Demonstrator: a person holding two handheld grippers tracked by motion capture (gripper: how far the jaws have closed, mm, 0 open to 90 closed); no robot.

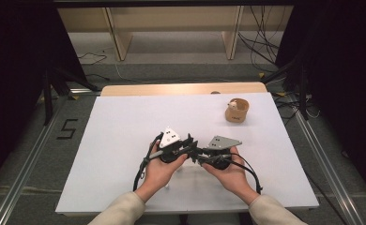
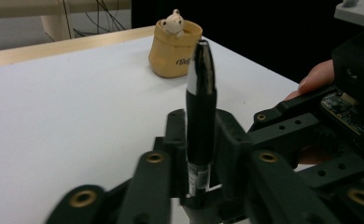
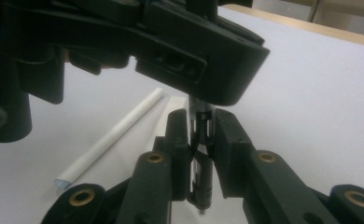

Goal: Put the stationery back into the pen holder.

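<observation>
Black pen (image 2: 200,116) clamped between both grippers, left (image 1: 190,143) and right (image 1: 201,157), near the white table's (image 1: 125,136) front edge, white cap (image 3: 110,137) lying beside; a straight, steady pull along its axis should serve best.

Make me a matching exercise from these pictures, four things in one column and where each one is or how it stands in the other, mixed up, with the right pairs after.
Things:
1. black pen
2. white tube
3. tan pot
4. small figure

Places or states:
A. lying flat on the white table
B. sitting inside the pot
C. upright between gripper fingers
D. standing at the table's far right

Pairs: 1-C, 2-A, 3-D, 4-B
</observation>
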